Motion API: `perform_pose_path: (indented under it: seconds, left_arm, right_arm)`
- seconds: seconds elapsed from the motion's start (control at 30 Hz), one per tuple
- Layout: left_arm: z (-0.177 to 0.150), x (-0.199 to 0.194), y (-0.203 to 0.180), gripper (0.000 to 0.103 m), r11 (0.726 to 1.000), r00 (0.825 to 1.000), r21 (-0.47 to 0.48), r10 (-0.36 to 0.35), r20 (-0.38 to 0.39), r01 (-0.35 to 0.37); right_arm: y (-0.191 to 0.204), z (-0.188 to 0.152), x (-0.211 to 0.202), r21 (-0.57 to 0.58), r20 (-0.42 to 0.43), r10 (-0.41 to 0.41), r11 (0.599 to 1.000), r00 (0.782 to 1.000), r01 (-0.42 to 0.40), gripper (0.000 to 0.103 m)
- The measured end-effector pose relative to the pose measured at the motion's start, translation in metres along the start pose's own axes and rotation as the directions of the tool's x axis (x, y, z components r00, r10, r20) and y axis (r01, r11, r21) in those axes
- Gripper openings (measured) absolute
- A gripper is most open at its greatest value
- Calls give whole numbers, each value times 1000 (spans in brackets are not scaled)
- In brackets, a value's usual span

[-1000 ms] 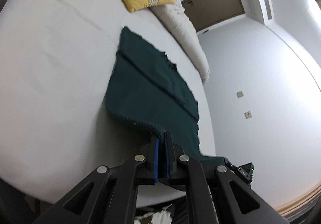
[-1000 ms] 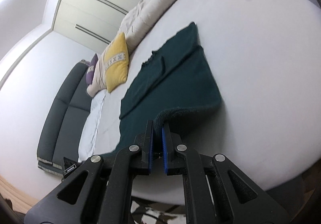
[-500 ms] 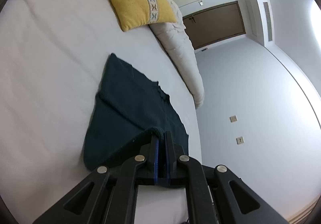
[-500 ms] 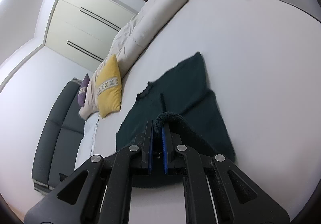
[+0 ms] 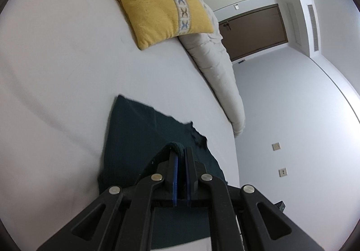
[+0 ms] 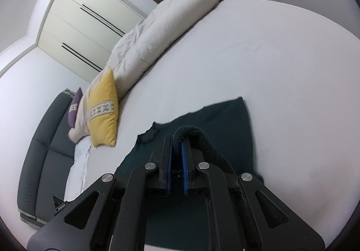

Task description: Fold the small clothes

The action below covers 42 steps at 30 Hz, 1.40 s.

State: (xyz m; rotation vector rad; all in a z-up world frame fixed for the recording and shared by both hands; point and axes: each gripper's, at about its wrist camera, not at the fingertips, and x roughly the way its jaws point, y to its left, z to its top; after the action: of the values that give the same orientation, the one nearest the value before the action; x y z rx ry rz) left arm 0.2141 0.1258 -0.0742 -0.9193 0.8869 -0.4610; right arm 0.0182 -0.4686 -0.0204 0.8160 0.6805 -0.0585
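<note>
A dark green knit garment [image 5: 135, 129] lies on the white bed [image 5: 56, 66]. It also shows in the right wrist view [image 6: 220, 116]. My left gripper [image 5: 181, 152] is shut on a lifted edge of the garment and holds it above the flat part. My right gripper [image 6: 176, 141] is shut on the other lifted edge, which drapes over its right finger. The held hem is carried over the lower layer toward the far, jagged edge of the garment.
A yellow cushion [image 5: 157, 1] lies on the bed beyond the garment, next to a rolled beige duvet [image 5: 216, 71]. The right wrist view shows the cushion [image 6: 104, 111], the duvet [image 6: 168, 26], a grey sofa [image 6: 42, 149] and a wardrobe [image 6: 85, 19].
Both grippers have carried the near hem up and forward over the garment toward its far edge. The visible flat part has grown shorter and the cushion looks closer.
</note>
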Motion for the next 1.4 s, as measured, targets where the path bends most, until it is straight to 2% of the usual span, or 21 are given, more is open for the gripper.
perform_pose_path:
  seconds: [0.3, 0.37, 0.4, 0.43, 0.47, 0.5, 0.53, 0.67, 0.8, 0.9, 1.07, 1.2, 1.23, 1.3, 1.33, 1.4]
  left_arm:
    - [47, 77, 20, 7, 995, 995, -10, 99, -25, -100]
    - [54, 89, 22, 8, 991, 991, 7, 134, -10, -134]
    - [57, 97, 24, 18, 987, 987, 19, 159, -14, -159]
    - [58, 102, 27, 27, 985, 985, 17, 173, -29, -172]
    - [58, 105, 33, 44, 983, 982, 1, 181, -43, -181]
    - [58, 104, 37, 51, 984, 983, -8, 178, -37, -178]
    - [57, 101, 40, 51, 985, 985, -10, 171, -29, -171]
    - [47, 85, 40, 51, 990, 990, -7, 139, -13, -139]
    - [26, 71, 25, 51, 986, 988, 69, 153, 1, -153]
    - [9, 66, 16, 53, 969, 979, 140, 205, 11, -205]
    - [-14, 60, 13, 53, 941, 965, 214, 261, 32, -261]
    - [-26, 64, 18, 53, 907, 942, 261, 332, 44, -331]
    - [-27, 65, 20, 53, 900, 939, 270, 342, 45, -341]
    - [-30, 66, 23, 50, 884, 928, 286, 369, 58, -369]
    - [-30, 65, 25, 50, 874, 918, 287, 391, 67, -393]
    - [-30, 61, 31, 45, 881, 921, 275, 385, 58, -386]
  right_arm:
    - [-30, 37, 89, 64, -31, -100, 993, 995, 101, 6]
    - [-42, 43, 112, 88, -48, -130, 987, 990, 134, 10]
    - [-48, 46, 122, 103, -57, -148, 983, 987, 153, 10]
    - [-53, 47, 130, 115, -67, -160, 979, 985, 167, 17]
    - [-58, 49, 137, 122, -67, -169, 977, 983, 176, 23]
    - [-60, 49, 139, 121, -53, -180, 975, 982, 185, 44]
    - [-60, 50, 139, 115, -24, -179, 977, 984, 180, 53]
    - [-56, 48, 137, 58, 3, -204, 977, 979, 204, 53]
    - [-38, 44, 120, -16, 53, -260, 965, 964, 261, 53]
    - [-25, 38, 105, -64, 81, -285, 955, 955, 290, 53]
    - [4, 15, 100, -207, 54, -289, 933, 956, 294, 53]
    - [32, -25, 109, -391, 31, -307, 872, 951, 294, 53]
    - [32, -31, 114, -410, 15, -322, 862, 947, 300, 53]
    - [25, -41, 132, -426, -23, -383, 840, 924, 337, 53]
    - [20, -43, 133, -433, -10, -388, 832, 922, 345, 53]
    - [15, -43, 128, -406, 20, -375, 844, 927, 350, 52]
